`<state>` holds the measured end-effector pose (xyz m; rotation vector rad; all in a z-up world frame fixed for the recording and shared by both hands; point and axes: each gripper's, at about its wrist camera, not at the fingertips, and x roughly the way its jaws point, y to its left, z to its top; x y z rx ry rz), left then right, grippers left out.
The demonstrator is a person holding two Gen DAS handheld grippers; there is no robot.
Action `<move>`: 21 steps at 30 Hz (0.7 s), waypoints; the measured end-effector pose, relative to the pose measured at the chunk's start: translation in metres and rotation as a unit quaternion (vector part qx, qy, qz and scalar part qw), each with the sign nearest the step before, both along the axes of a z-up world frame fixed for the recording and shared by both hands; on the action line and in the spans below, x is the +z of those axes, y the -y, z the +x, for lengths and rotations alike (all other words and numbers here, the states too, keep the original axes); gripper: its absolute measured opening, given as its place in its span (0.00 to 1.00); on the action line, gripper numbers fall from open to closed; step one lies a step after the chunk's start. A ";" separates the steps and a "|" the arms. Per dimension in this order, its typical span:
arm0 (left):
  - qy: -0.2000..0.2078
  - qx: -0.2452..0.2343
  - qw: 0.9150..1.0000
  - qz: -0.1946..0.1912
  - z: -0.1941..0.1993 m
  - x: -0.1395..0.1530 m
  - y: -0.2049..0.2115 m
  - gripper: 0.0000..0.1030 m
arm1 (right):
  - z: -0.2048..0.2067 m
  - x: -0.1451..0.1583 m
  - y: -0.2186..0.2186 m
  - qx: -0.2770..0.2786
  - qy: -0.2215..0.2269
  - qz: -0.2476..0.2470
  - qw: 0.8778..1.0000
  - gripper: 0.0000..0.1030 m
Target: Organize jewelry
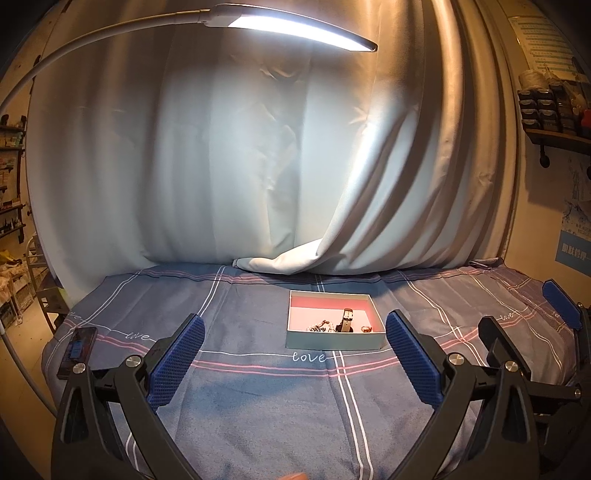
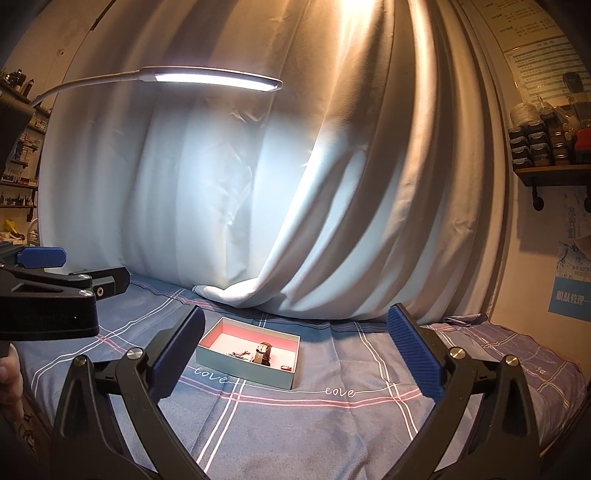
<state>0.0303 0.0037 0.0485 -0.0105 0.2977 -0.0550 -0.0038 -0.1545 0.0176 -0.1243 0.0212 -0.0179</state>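
Observation:
A pale-blue open box (image 1: 332, 341) with a pink lining sits on the blue plaid cloth (image 1: 258, 406). Inside it lie a watch (image 1: 347, 319) with a white strap, a beaded piece (image 1: 318, 327) and a ring (image 1: 365, 328). My left gripper (image 1: 295, 360) hangs open just in front of the box, nothing between its blue pads. In the right wrist view the box (image 2: 240, 373) lies ahead and a little left, holding the watch (image 2: 262, 352) and the ring (image 2: 285, 367). My right gripper (image 2: 295, 356) is open and empty too, right of the box.
A lit gooseneck lamp (image 1: 295, 26) arches over the table before a white curtain (image 1: 221, 166). A dark phone (image 1: 77, 350) lies at the cloth's left edge. Wall shelves (image 2: 550, 162) with jars hang at right. A hand (image 2: 7, 373) shows at the left.

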 end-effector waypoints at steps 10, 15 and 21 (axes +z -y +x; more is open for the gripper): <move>-0.008 -0.004 1.000 0.009 0.003 -0.001 0.004 0.94 | 0.004 -0.001 -0.002 0.001 -0.009 -0.004 1.000 0.95; -0.007 0.020 1.000 0.012 0.002 -0.002 0.004 0.94 | 0.007 -0.005 -0.003 0.003 -0.018 -0.004 1.000 0.95; -0.025 0.017 0.999 0.018 0.009 -0.003 0.006 0.94 | 0.009 -0.008 -0.004 0.010 -0.022 -0.006 1.000 0.95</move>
